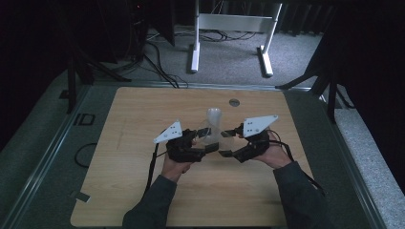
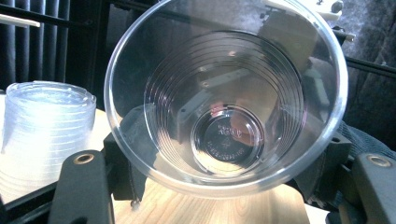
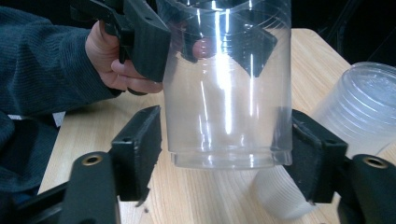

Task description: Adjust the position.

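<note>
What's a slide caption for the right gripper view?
Clear cup held near its rim by the left gripper, its base between the right gripper's open jaws, cup stack behind.

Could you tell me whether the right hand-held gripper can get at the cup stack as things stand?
Probably yes, once it backs off: its jaws stand apart around the base of the single cup that the left hand-held gripper holds, and the cup stack lies just beyond, unblocked.

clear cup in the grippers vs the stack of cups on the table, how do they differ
The single cup is held off the table between the grippers; the stack of cups rests on it. The single cup is one see-through wall; the stack looks cloudy and ribbed with nested rims. Both are clear plastic.
</note>
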